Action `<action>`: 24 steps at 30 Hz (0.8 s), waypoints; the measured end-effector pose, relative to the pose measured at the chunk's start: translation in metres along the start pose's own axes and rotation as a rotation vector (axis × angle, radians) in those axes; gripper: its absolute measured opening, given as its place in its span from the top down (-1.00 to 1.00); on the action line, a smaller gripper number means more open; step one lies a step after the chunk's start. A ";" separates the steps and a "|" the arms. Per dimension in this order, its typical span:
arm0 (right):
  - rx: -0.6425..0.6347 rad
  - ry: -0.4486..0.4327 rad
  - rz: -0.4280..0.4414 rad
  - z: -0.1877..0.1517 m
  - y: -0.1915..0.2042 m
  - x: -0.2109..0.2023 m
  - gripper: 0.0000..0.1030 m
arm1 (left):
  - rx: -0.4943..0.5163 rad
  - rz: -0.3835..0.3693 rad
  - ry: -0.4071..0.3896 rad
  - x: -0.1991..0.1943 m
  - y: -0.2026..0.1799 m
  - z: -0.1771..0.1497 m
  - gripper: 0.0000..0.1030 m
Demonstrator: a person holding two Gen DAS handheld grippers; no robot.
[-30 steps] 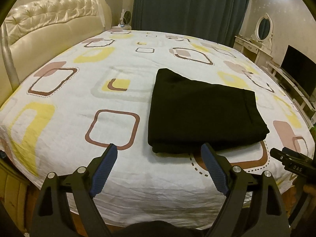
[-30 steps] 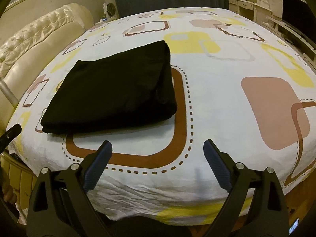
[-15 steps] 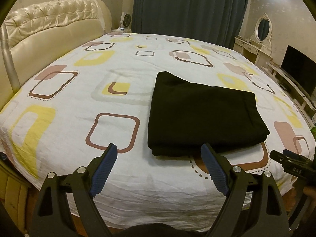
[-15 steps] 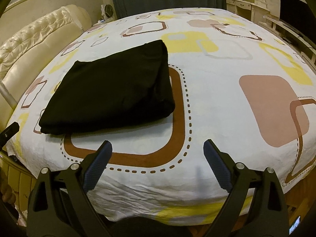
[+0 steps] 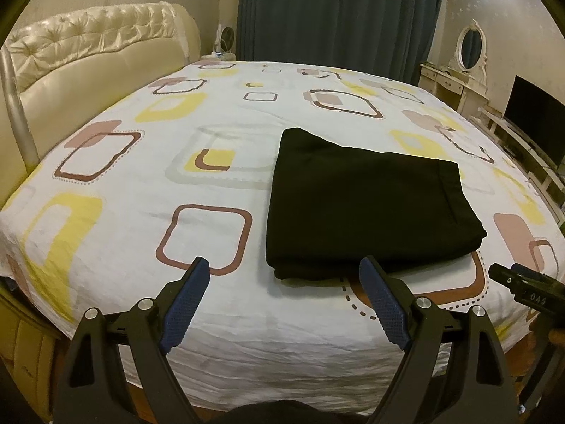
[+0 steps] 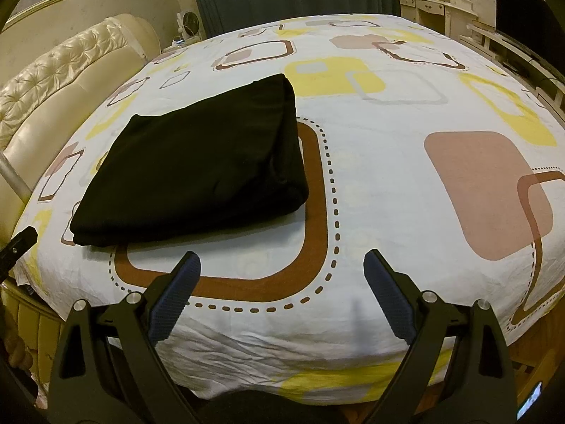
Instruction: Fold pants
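Note:
Black pants [image 5: 363, 205] lie folded into a flat rectangle on the patterned bed sheet [image 5: 148, 183]. In the left wrist view my left gripper [image 5: 284, 268] hovers open near the bed's front edge, just short of the bundle's near left corner, with nothing between its blue pads. The right wrist view shows the same pants [image 6: 201, 162] to the upper left of my right gripper [image 6: 282, 261], which is open and empty above a brown printed square. Each gripper's black tip shows at the edge of the other's view.
A cream tufted headboard [image 5: 91, 60] runs along the left. Dark curtains [image 5: 335, 14] hang behind the bed. A white dressing table with an oval mirror [image 5: 471, 44] and a dark screen [image 5: 533, 120] stand at the right. A small fan [image 6: 190, 23] sits beside the headboard.

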State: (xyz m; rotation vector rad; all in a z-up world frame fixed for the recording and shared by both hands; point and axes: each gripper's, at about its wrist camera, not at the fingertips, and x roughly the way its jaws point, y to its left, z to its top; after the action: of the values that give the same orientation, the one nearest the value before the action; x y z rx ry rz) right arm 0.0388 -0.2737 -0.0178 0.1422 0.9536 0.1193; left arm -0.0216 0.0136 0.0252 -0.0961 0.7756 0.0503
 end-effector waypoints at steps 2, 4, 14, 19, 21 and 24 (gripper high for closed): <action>0.001 0.000 0.000 0.000 0.000 0.000 -0.82 | 0.011 0.000 -0.002 0.000 -0.002 0.000 -0.66; 0.000 0.001 0.002 0.000 0.000 0.000 -0.82 | 0.022 0.002 -0.003 -0.001 -0.004 0.000 -0.66; -0.006 0.014 0.006 -0.003 0.002 0.004 -0.82 | 0.044 0.030 0.015 0.002 -0.008 0.000 -0.66; -0.009 0.021 0.008 -0.006 0.005 0.005 -0.82 | 0.041 0.039 0.011 0.002 -0.007 0.001 -0.66; -0.012 0.024 0.009 -0.006 0.006 0.006 -0.82 | 0.043 0.043 0.014 0.003 -0.007 0.001 -0.66; -0.015 0.026 0.010 -0.007 0.007 0.006 -0.82 | 0.044 0.046 0.010 0.003 -0.006 0.001 -0.66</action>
State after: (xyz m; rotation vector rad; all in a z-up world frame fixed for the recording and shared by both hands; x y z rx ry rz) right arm 0.0367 -0.2657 -0.0254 0.1314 0.9777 0.1379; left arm -0.0180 0.0074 0.0245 -0.0366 0.7884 0.0767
